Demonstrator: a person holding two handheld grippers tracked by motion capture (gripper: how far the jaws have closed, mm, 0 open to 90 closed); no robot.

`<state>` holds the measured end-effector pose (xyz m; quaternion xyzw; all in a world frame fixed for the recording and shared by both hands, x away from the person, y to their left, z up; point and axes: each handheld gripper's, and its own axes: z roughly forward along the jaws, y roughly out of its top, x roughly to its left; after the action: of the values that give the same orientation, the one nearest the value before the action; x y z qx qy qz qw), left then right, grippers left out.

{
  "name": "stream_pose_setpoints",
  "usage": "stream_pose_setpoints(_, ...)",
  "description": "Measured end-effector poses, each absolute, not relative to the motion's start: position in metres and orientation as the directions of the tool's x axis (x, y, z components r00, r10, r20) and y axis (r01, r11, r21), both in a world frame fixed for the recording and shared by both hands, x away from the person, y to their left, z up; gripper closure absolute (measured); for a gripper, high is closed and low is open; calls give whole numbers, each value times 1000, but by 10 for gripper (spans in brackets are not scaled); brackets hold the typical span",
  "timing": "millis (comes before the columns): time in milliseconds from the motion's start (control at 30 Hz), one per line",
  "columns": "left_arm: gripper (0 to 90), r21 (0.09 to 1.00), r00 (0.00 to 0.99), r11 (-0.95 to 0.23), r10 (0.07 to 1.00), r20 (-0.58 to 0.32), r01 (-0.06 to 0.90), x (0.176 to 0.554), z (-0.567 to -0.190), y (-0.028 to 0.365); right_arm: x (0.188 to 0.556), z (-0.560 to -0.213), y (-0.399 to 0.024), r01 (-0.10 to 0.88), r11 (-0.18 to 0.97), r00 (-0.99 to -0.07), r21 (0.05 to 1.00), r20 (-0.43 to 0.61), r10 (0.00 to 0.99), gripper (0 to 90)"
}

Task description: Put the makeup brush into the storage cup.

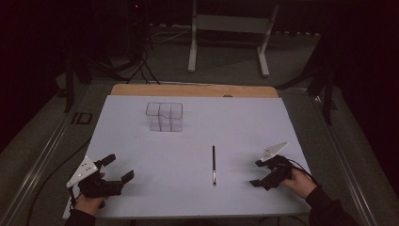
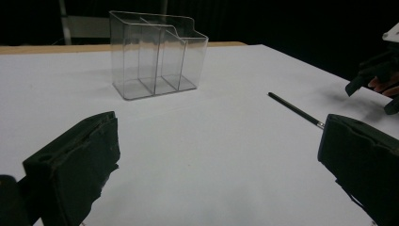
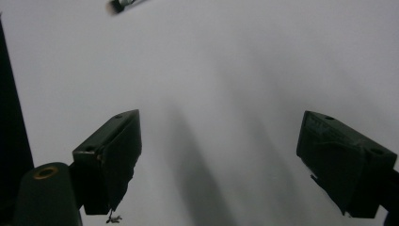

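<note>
Both jaws wide, nothing held. My right gripper (image 1: 259, 173) sits nr the pen (image 1: 213, 164); I approach low, straddle mid-shaft w/ 2 jaws, squeeze gently. Left gripper (image 1: 118, 167) idle.

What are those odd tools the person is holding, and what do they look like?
Each hand holds a black two-jaw gripper: the left gripper and the right gripper. Their jaws are chunky black blocks. Each carries a pale grey three-cornered plate on top; the left one shows small dark dots. A black cable trails from the right one. The person wears dark sleeves.
</note>
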<state>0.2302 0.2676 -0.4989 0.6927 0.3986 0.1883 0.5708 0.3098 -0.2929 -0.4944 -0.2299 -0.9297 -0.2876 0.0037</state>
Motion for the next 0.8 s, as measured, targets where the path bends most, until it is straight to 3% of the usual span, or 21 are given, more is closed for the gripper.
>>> stream_pose_setpoints(267, 8, 940, 613, -28, 765, -200, 341, 230, -499, 268, 322, -494, -289, 365, 808, -930, 463, 139, 340, 145)
stream_pose_setpoints(500, 8, 938, 609, -21, 765, -208, 347, 230, -500, 269, 333, -488, -281, 202, 905, -977, 374, 140, 161, 165)
stream_pose_setpoints(800, 8, 936, 610, -19, 763, -213, 351, 230, -500, 270, 345, -487, -272, 102, 937, -986, 333, 159, 51, 178)
